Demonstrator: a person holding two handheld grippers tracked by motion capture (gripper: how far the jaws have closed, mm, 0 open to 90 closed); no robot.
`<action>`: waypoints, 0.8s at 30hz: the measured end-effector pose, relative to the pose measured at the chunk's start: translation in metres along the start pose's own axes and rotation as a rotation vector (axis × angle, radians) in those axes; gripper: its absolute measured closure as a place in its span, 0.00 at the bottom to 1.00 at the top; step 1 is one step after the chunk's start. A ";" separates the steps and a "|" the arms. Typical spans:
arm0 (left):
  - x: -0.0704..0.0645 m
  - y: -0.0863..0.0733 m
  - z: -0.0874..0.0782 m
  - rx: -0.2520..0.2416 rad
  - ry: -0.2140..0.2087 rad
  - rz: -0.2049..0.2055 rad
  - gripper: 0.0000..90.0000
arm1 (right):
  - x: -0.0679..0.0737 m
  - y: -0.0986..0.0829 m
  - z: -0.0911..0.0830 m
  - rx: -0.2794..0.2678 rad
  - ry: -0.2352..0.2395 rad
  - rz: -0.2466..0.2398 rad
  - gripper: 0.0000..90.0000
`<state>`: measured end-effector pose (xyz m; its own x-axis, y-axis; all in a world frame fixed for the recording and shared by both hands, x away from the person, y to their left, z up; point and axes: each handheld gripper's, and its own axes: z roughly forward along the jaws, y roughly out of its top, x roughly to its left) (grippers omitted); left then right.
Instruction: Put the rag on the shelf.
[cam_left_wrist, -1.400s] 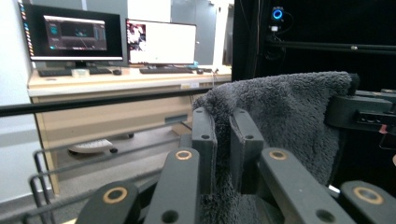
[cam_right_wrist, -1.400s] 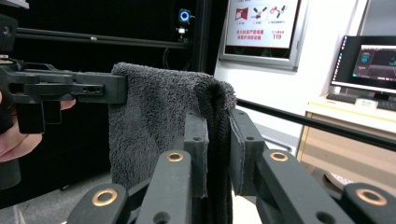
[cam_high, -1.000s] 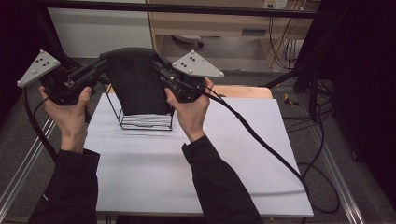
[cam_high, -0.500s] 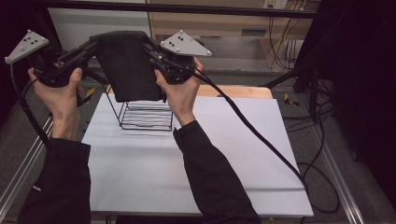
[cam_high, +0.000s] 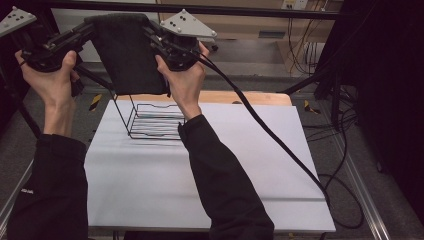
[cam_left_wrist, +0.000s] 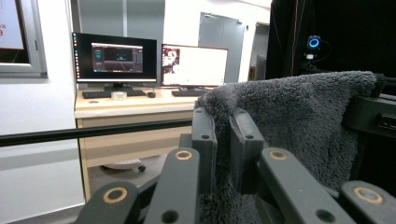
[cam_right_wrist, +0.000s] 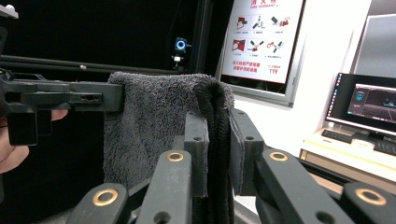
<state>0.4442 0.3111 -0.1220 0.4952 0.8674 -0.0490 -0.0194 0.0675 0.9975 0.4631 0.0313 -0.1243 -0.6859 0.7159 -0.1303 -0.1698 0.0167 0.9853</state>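
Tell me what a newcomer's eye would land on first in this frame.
First, the dark grey towel held up high over the table's far left, stretched between the left gripper and the right gripper, each shut on a top corner. Next, the black wire rack standing on the white table just below the towel's hanging edge.

Two lit monitors stand on a wooden desk by a white wall; a poster hangs nearby.
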 end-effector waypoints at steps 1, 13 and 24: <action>0.001 0.001 0.002 -0.001 0.002 0.001 0.90 | -0.001 0.001 0.002 0.000 -0.001 0.003 0.88; 0.014 0.017 0.027 -0.008 0.024 0.011 0.90 | -0.019 0.012 0.025 -0.008 -0.007 -0.003 0.88; 0.032 -0.002 0.044 0.040 0.037 0.008 0.90 | -0.029 -0.005 0.045 0.050 -0.007 -0.020 0.88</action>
<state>0.4985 0.3166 -0.1237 0.4626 0.8856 -0.0418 0.0121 0.0408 0.9991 0.5156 0.0423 -0.1204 -0.6779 0.7198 -0.1494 -0.1481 0.0654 0.9868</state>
